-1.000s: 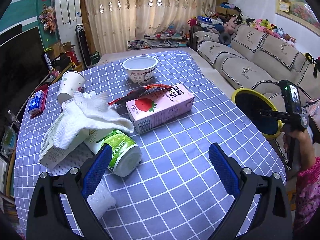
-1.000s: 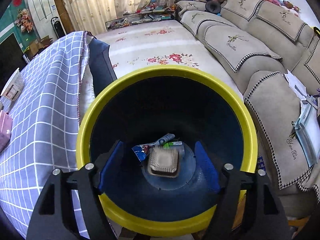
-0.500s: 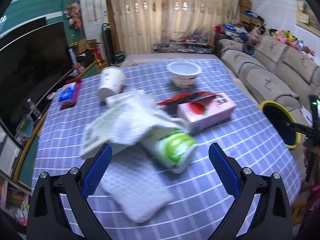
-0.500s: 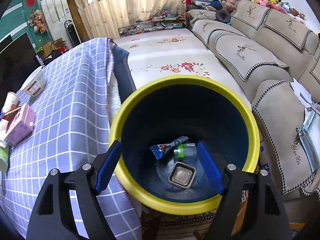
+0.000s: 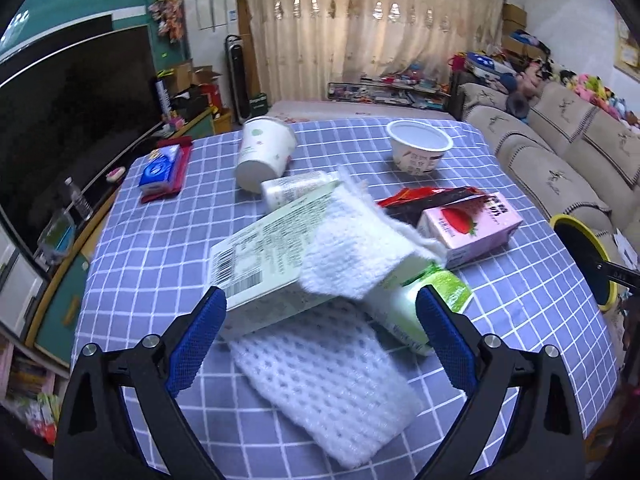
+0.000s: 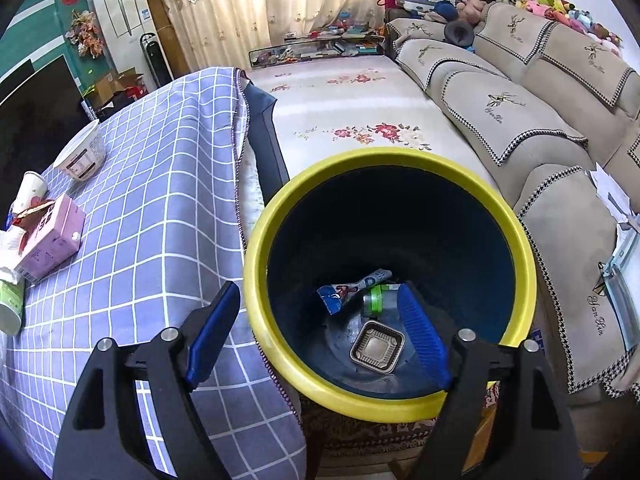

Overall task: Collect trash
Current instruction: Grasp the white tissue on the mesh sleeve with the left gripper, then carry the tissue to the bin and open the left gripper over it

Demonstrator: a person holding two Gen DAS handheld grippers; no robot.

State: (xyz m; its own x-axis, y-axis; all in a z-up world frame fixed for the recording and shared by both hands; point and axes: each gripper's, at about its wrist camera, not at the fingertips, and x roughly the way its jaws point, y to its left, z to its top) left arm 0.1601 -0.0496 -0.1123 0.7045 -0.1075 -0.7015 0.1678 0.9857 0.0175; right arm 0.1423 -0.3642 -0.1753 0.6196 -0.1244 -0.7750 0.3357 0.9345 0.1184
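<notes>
My left gripper (image 5: 320,336) stands open over a litter pile on the checked table (image 5: 160,280). A white foam net (image 5: 328,384) lies just below the fingers. Beyond it are a green-and-white carton (image 5: 260,264), a white cloth (image 5: 360,248) and a green cup (image 5: 420,308) on its side. Further back are a pink strawberry milk carton (image 5: 468,228), a red wrapper (image 5: 424,196), a paper cup (image 5: 264,152) and a white bowl (image 5: 418,148). My right gripper (image 6: 318,334) hangs over the yellow-rimmed bin (image 6: 256,264), its jaws opening with nothing between them. A foil tray (image 6: 376,350), a blue wrapper (image 6: 344,294) and a green-capped bottle (image 6: 374,300) lie in the bin.
The bin stands on the floor between the table's edge and a beige sofa (image 6: 520,120). A blue tissue pack (image 5: 160,168) lies at the table's far left, near a dark TV screen (image 5: 60,120). A clear bottle (image 5: 296,188) lies behind the carton.
The left gripper has swung left along the table, from the green cup to the foam net and carton. The right gripper has drawn back towards the table; the foil tray has settled on the bin's floor.
</notes>
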